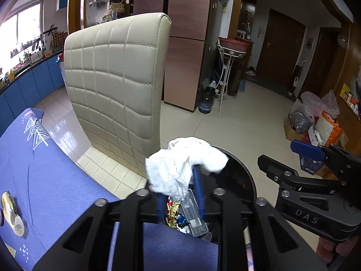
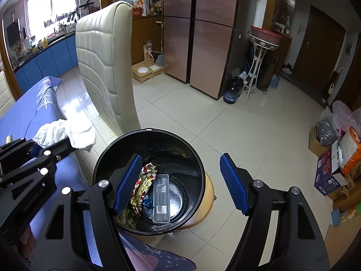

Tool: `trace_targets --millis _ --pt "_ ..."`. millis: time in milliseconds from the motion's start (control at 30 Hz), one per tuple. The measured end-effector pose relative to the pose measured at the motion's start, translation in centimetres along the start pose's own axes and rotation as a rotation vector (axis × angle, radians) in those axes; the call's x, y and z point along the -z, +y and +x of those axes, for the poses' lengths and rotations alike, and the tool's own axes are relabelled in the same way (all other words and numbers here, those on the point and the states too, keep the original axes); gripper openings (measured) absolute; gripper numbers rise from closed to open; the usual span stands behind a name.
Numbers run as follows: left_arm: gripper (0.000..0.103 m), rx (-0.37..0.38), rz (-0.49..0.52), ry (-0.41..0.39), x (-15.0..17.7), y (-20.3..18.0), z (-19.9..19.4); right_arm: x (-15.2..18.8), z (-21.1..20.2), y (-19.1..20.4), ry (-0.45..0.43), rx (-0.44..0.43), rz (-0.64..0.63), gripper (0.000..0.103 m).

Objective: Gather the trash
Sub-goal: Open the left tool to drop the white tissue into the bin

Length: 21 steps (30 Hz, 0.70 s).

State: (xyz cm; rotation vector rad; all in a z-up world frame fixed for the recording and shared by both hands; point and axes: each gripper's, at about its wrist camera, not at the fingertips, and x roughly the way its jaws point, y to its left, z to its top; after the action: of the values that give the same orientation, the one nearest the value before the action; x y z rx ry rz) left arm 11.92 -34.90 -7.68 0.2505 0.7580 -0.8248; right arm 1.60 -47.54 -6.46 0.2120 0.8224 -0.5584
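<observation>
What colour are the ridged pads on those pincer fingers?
Blue, on black arms. The right gripper shows its pads best, in the right wrist view.

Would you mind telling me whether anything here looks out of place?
One foil wrapper lies on the blue tablecloth, outside the black bin. The left hand-held gripper holds a crumpled tissue. Nothing looks spilled.
</observation>
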Motion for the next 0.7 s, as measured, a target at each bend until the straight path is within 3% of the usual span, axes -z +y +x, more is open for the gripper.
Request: trace_targets --millis 100,267,700 --pt "0.054 0.007 0.001 -0.019 -0.1 -0.1 -0.4 0.0 -0.3 -0.3 -0.005 0.003 0.006 0.073" --pt "0.063 0.007 0.012 -0.024 -0.1 -0.8 -0.6 0.2 -0.6 -0.9 -0.007 0.01 0.018 0.073" --pt "0.067 -0.037 -0.038 -0.011 0.4 0.6 -2.5 0.3 -2.7 0.3 -0.026 -0.036 -0.006 0.073"
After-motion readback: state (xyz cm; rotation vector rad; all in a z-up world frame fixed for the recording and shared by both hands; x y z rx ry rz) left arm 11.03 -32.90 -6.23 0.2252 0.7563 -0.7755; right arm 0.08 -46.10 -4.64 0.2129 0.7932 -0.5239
